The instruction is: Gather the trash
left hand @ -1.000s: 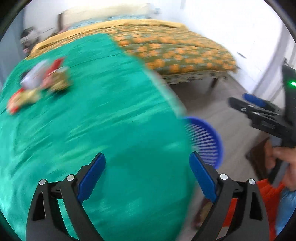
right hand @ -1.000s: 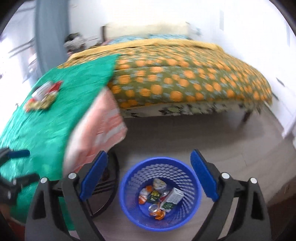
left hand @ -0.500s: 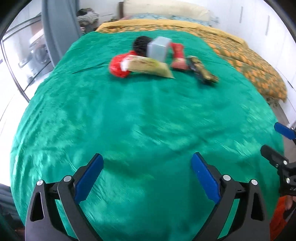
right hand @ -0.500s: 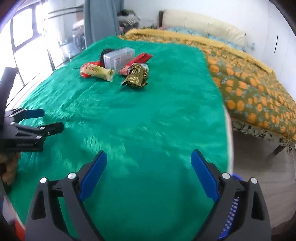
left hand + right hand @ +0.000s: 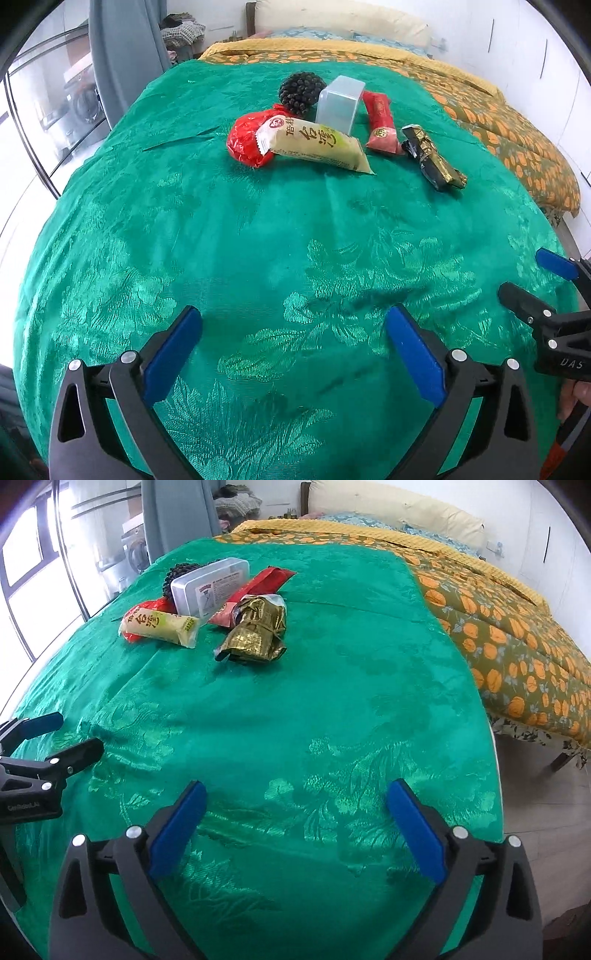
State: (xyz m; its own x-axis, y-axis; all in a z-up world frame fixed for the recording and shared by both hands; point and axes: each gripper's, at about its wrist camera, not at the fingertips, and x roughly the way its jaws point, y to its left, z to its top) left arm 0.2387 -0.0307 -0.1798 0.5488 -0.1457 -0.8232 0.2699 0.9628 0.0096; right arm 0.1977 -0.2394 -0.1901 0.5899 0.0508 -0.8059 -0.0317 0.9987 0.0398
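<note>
Over green cloth (image 5: 258,258) | left gripper (image 5: 293,347) jaws just widened, empty | right gripper (image 5: 295,819) jaws just widened, empty

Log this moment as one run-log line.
left gripper: jaws open, empty | right gripper: jaws open, empty | wrappers: on green cloth, untouched

Black angular arms on left gripper (image 5: 293,350) and right gripper (image 5: 295,827), blue pads (image 5: 171,360) inside, silver screws at the joints, white lettering on the black housings. Orange clothing at lower right.
</note>
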